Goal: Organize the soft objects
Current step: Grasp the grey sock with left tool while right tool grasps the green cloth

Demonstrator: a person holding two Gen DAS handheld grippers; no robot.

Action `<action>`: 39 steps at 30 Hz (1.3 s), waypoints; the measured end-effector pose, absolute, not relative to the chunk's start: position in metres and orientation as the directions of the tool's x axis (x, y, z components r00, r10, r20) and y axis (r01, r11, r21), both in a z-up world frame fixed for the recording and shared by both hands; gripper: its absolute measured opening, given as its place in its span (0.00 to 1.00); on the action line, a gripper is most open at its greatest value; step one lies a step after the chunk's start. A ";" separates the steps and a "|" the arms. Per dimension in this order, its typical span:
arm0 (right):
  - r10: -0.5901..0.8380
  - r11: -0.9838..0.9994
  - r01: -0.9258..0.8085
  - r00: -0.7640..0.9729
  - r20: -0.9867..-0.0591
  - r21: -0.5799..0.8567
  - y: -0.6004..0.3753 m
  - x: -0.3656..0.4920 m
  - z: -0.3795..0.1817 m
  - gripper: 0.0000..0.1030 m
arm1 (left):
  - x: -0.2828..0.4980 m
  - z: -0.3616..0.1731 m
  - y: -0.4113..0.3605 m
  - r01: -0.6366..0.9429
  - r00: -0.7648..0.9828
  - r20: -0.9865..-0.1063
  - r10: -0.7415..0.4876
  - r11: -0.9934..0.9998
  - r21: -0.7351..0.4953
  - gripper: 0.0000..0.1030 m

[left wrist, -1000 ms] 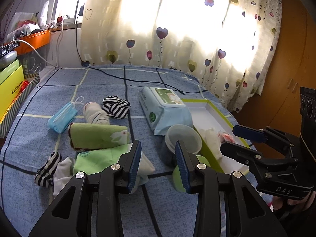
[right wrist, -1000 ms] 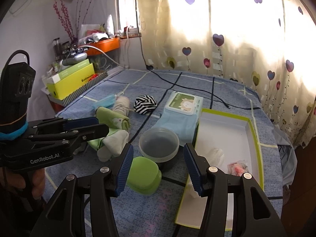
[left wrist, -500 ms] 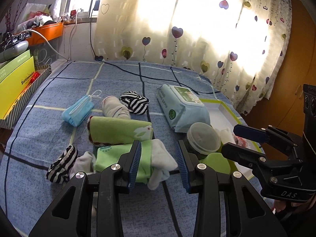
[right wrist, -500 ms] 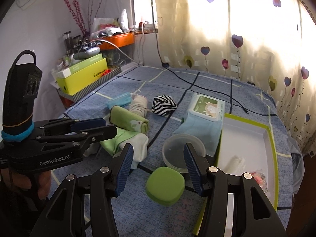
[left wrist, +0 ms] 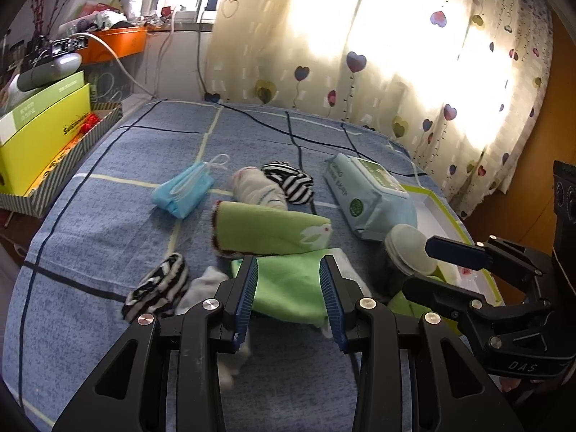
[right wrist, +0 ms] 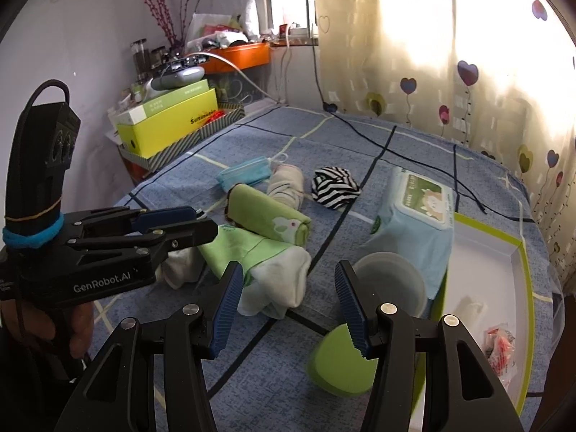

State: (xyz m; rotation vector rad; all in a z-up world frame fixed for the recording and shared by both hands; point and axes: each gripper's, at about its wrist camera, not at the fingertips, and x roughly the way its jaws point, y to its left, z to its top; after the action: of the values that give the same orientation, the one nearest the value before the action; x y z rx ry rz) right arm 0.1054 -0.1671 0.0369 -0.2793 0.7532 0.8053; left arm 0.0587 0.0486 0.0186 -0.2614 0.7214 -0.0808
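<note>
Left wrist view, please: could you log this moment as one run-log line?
left hand-held gripper: open, straddling light green cloth | right hand-held gripper: open, holding nothing | rolled green rabbit towel: behind cloth

We see a bed point(left wrist: 108, 216) under a blue checked cover, with a black cable point(left wrist: 316, 140) running across its far part. On it, far left, lies a folded blue mask point(left wrist: 183, 190). Right of the mask sit a pale rolled sock point(left wrist: 257, 190) and a striped sock ball point(left wrist: 289, 180). Nearer lies a rolled green towel point(left wrist: 270, 232) with a white rabbit, and just nearer again a green cloth point(left wrist: 288, 284) on white fabric. Near left lies a striped sock point(left wrist: 158, 293) beside a white sock point(left wrist: 205, 284). To the right lie a wipes pack point(right wrist: 417, 212), a round tub point(right wrist: 392, 280), a green lid point(right wrist: 338, 363) and a white tray point(right wrist: 482, 270) with a green rim.
</note>
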 end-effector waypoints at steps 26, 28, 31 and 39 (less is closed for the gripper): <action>0.538 0.602 -0.798 0.367 -0.759 0.041 -0.108 0.112 0.006 0.57 | 0.048 -0.012 0.138 -0.193 0.743 -0.667 -0.057 0.936 -0.295 0.36; 0.537 0.589 -0.807 0.362 -0.762 0.032 -0.103 0.110 0.005 0.57 | 0.046 -0.014 0.142 -0.205 0.740 -0.671 -0.052 0.932 -0.298 0.36; 0.535 0.559 -0.829 0.353 -0.768 0.008 -0.094 0.105 0.002 0.57 | 0.040 -0.015 0.143 -0.193 0.744 -0.664 -0.070 0.930 -0.314 0.36; 0.486 0.454 -0.873 0.412 -0.771 -0.180 -0.069 0.087 -0.008 0.53 | 0.031 -0.012 0.139 -0.137 0.763 -0.634 -0.130 0.925 -0.355 0.36</action>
State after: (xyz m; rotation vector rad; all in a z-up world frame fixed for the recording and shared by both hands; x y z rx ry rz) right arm 0.0868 -0.0692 -0.0084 -0.6346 0.7076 0.9305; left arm 0.0315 0.1390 -0.0124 -0.3984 0.7084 0.0040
